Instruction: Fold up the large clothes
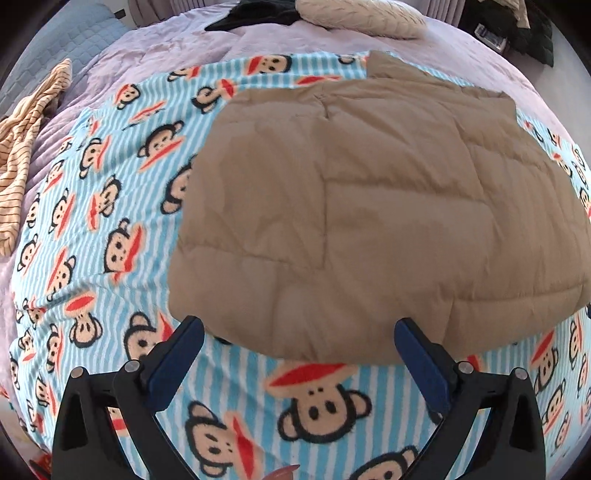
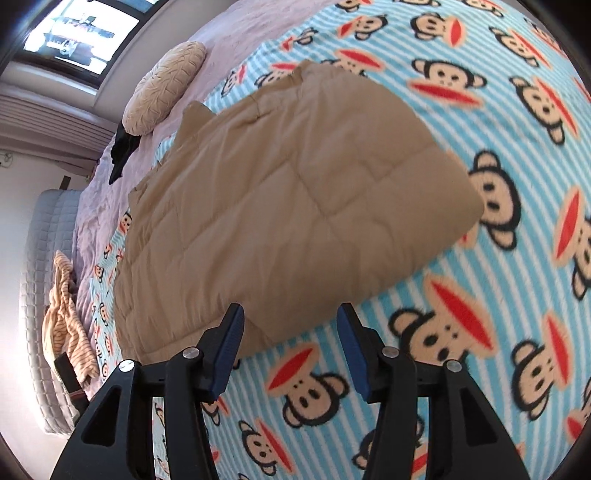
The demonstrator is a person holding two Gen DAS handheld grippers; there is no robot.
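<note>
A tan quilted jacket (image 1: 369, 206) lies folded into a rough rectangle on a blue striped monkey-print blanket (image 1: 92, 229). My left gripper (image 1: 299, 332) is open and empty, its blue-padded fingers (image 1: 177, 354) hovering at the jacket's near edge. In the right wrist view the same jacket (image 2: 288, 199) lies flat on the blanket (image 2: 480, 332). My right gripper (image 2: 290, 321) is open and empty, just off the jacket's near edge.
A lilac bedspread (image 1: 155, 48) covers the bed beyond the blanket. A striped beige garment (image 1: 22, 147) lies at the left. A cream round cushion (image 1: 362, 16) and dark clothes (image 1: 251, 18) lie at the far end. A window (image 2: 74, 33) is beyond the bed.
</note>
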